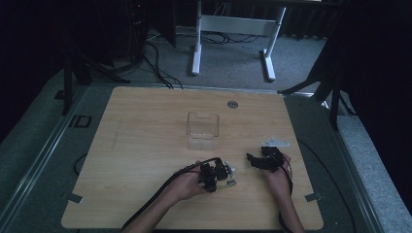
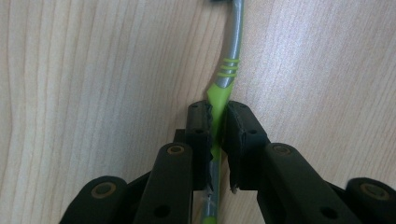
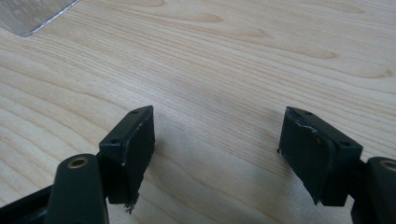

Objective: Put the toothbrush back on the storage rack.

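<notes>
The left gripper [image 2: 217, 126] has its two black jaws pinched narrow on a toothbrush [image 2: 227, 70] that lies flat on the wooden table [image 1: 145, 145], and the pads press the green part of the handle from either side, so I take this as the grasp itself: the brush is caught but not yet lifted. Ahead of the fingers [image 2: 200, 126] the handle runs on, bright green where it leaves them, then grey past three thin green bands, bending slightly before it passes out of the top of the left gripper view; behind the fingers a further stretch of green and grey shows between the jaw arms. It looks slim, smooth and hard, the sort of thing that could swivel in a two-point pinch. In the high view the gripper [image 1: 214, 175] sits in the person's left hand near the table's front edge, with a small pale piece of the brush just to its side. The right gripper [image 3: 217, 154] waits with its jaws spread wide over bare wood, nothing between them, and in the high view it rests well apart from the left. A clear plastic box [image 1: 203, 130] stands farther out, beyond both grippers. The next move, as I judge it, is a straight lift that keeps the handle level, likely toward that box.
</notes>
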Available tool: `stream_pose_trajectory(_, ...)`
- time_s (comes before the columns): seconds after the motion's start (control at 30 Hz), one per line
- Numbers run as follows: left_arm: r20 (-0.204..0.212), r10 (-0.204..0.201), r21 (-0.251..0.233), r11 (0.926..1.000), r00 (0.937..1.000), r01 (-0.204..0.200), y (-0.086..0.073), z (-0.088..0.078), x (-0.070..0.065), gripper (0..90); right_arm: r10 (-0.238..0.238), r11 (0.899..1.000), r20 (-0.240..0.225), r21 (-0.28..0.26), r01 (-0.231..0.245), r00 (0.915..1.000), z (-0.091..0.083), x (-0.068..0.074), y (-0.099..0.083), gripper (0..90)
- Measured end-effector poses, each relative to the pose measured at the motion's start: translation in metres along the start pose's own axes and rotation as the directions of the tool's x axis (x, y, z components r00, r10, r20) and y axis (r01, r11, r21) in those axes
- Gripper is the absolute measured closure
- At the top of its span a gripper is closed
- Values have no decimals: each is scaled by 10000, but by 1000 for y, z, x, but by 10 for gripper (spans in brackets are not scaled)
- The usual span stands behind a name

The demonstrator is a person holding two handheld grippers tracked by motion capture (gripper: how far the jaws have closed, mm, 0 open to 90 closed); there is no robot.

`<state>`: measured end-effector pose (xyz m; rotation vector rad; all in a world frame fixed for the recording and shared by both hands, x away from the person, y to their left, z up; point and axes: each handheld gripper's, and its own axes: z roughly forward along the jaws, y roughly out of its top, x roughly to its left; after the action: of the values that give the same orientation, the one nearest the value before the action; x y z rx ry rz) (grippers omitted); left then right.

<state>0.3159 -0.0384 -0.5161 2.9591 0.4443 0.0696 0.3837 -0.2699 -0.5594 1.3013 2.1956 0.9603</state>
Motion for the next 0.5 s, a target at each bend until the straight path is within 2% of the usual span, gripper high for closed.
stream_pose_trajectory(0.5, 243, -160, 30, 9999, 9996, 159, 0, 0, 4, 807, -3, 10000, 3, 1, 3, 10000, 0, 0, 0, 265)
